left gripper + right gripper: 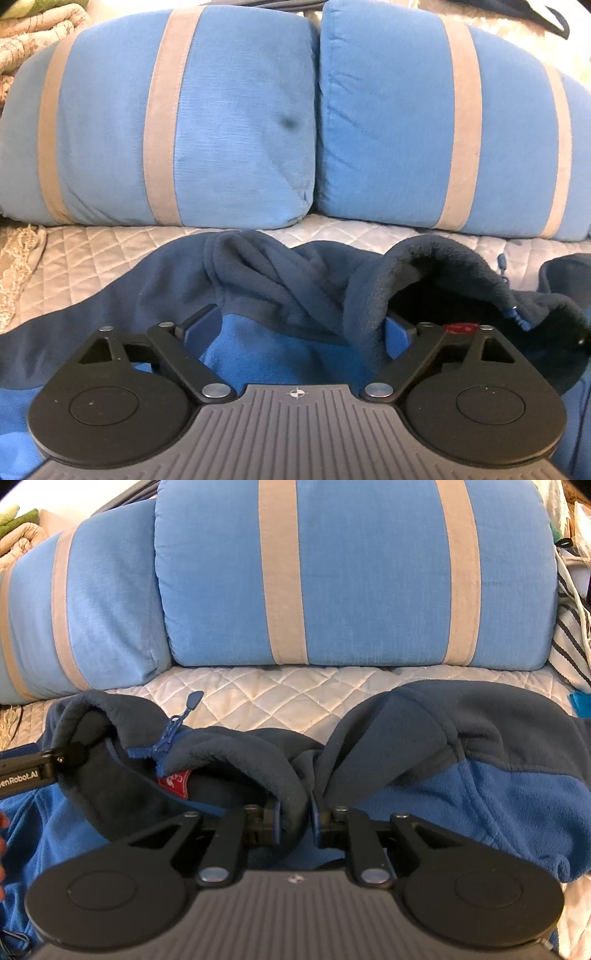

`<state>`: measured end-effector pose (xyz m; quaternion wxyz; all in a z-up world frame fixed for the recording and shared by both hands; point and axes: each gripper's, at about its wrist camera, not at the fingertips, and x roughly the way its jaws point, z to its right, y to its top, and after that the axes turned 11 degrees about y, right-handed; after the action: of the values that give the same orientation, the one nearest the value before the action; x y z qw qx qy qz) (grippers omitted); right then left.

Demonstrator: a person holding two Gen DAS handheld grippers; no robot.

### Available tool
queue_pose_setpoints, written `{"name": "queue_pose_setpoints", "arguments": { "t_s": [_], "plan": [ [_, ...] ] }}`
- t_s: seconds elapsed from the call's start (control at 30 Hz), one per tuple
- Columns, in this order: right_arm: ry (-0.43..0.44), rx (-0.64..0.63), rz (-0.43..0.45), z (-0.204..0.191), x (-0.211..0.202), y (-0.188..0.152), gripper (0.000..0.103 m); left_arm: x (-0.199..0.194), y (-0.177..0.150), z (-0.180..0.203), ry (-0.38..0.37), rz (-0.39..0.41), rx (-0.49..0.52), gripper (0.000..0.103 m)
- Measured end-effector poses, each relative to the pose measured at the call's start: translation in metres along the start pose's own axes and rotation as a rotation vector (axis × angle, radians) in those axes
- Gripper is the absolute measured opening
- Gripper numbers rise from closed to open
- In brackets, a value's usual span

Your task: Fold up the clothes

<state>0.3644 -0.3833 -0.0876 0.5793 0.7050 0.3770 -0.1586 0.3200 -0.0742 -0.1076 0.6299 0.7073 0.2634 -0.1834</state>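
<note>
A blue and navy fleece jacket (288, 295) lies on the quilted bed cover (92, 251). My left gripper (295, 332) is open wide, its fingers spread over the jacket's shoulder and collar; a navy fold drapes over the right finger (395, 338). In the right wrist view the jacket (480, 775) shows its collar, a red label (175, 782) and a blue zipper pull (171, 734). My right gripper (293, 821) is shut on a bunched navy fold of the jacket near the collar. The left gripper's side (26, 773) shows at the left edge.
Two blue pillows with grey stripes (229, 122) (351, 576) stand against the back, just beyond the jacket. A beige blanket (29, 40) lies at the far left. Striped white cloth (570, 635) is piled at the right edge.
</note>
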Motion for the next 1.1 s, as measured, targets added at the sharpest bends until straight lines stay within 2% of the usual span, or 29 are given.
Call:
{"name": "queue_pose_setpoints", "arguments": {
  "t_s": [0.3,0.4,0.57,0.73,0.77,0.83,0.9,0.97,1.1],
  "plan": [
    [0.009,0.025,0.003,0.004,-0.001,0.000,0.017,-0.003,-0.001,-0.002,-0.063,-0.004,-0.015,0.073],
    [0.013,0.022,0.014,0.003,-0.002,0.000,0.017,-0.003,-0.001,-0.002,-0.084,-0.004,-0.010,0.073],
    [0.010,-0.001,0.025,-0.001,-0.004,0.000,0.016,-0.011,0.003,0.005,-0.133,0.044,0.017,0.073],
    [0.004,0.001,0.022,0.000,-0.004,0.001,0.015,-0.010,0.004,0.009,-0.173,0.045,0.015,0.073],
    [0.003,0.001,0.021,0.000,-0.004,0.001,0.015,-0.009,0.004,0.009,-0.173,0.041,0.013,0.070],
    [0.000,0.001,0.020,0.000,-0.004,0.001,0.015,-0.009,0.005,0.006,-0.157,0.030,0.008,0.037],
    [-0.003,0.002,0.019,0.000,-0.005,0.002,0.015,-0.009,0.005,0.003,-0.132,0.020,0.007,0.023],
    [-0.014,-0.002,0.027,0.000,-0.006,0.002,0.015,-0.009,0.005,0.000,-0.107,0.010,0.005,0.017],
    [-0.048,-0.015,0.045,0.002,-0.010,0.004,0.015,-0.007,0.005,-0.004,-0.071,-0.015,0.006,0.018]
  ]
}}
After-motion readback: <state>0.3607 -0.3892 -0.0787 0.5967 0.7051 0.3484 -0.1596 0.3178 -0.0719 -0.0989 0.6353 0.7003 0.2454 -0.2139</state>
